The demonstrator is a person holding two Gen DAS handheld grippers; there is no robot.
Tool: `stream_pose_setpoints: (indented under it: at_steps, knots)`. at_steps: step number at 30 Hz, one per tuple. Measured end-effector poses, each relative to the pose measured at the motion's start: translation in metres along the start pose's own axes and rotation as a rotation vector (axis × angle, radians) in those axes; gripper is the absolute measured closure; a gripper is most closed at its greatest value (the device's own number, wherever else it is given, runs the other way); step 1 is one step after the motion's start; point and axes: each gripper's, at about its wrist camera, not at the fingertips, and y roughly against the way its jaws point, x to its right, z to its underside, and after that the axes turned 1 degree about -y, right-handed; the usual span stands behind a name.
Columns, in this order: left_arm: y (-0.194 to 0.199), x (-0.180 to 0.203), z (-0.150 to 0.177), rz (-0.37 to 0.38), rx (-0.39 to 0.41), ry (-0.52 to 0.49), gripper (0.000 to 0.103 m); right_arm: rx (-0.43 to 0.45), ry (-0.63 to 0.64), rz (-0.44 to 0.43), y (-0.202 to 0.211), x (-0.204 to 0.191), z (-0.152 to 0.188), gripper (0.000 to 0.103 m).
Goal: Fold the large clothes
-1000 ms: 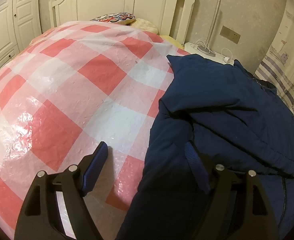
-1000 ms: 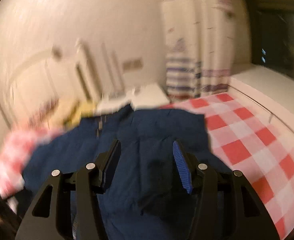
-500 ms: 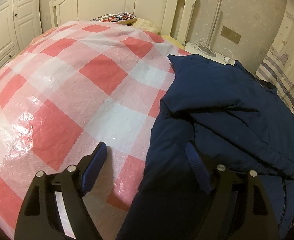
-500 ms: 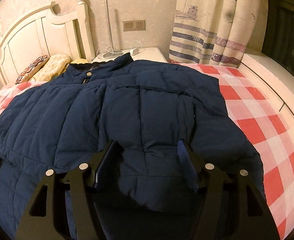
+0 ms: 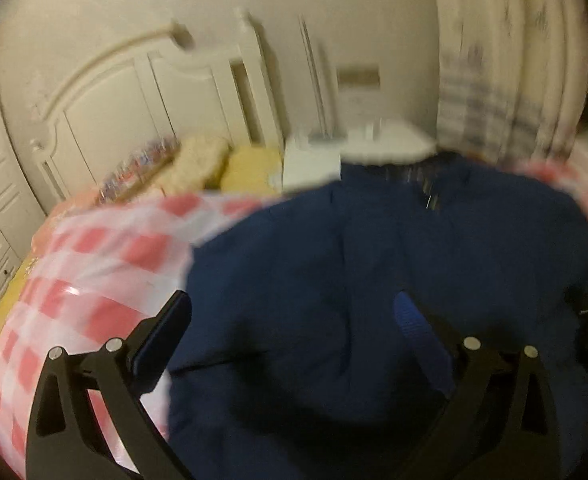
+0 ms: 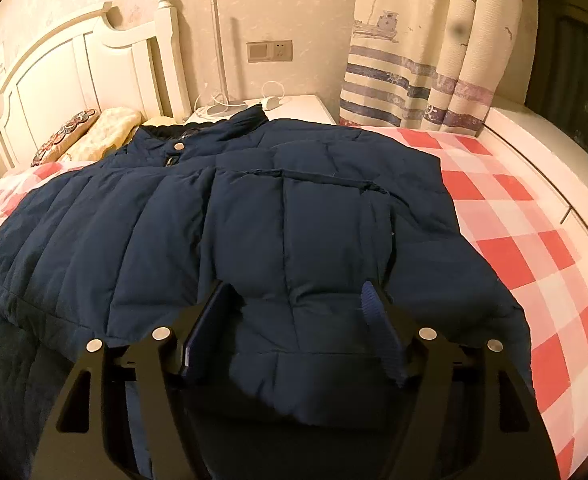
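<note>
Fingers of the right gripper [image 6: 294, 332] straddle the navy puffer jacket [image 6: 254, 220] cuff, having just widened, pads apparently not pressing. Left gripper [image 5: 294, 332] has just spread wide, empty, above the jacket's left edge; the jacket runs collar-away.

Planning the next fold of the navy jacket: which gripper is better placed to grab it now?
Right. The right gripper sits steady with a puffy fold of the navy jacket between its opening jaws; the left gripper hangs wide open above it, its view blurred.
</note>
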Motion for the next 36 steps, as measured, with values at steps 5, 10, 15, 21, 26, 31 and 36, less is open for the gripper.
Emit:
stream_pose_setpoints:
  at_steps: [5,10,15,21,26,31,36]
  knots:
    - [-0.045,0.007,0.018,0.047,-0.080,0.004,0.002,-0.001,0.006,-0.002,-0.001,-0.001,0.000,0.032]
    - [-0.046,0.008,0.021,0.045,-0.092,0.001,0.002,-0.017,-0.019,-0.026,0.002,0.003,-0.004,0.030]
    - [-0.048,0.010,0.017,0.039,-0.099,-0.003,0.002,0.060,-0.001,-0.067,0.025,-0.008,-0.039,0.030]
    - [-0.049,0.009,0.016,0.047,-0.098,0.004,0.002,-0.121,0.089,-0.036,-0.051,-0.021,-0.062,0.019]
    - [-0.049,0.007,0.017,0.055,-0.105,0.012,0.002,-0.109,0.145,-0.010,-0.054,-0.026,-0.057,0.016]
    - [-0.050,0.007,0.017,0.054,-0.105,0.011,0.002,-0.006,0.069,0.001,-0.036,-0.011,-0.094,0.016]
    - [-0.050,0.007,0.017,0.058,-0.105,0.014,0.002,-0.236,0.043,0.008,-0.114,0.007,-0.103,0.008]
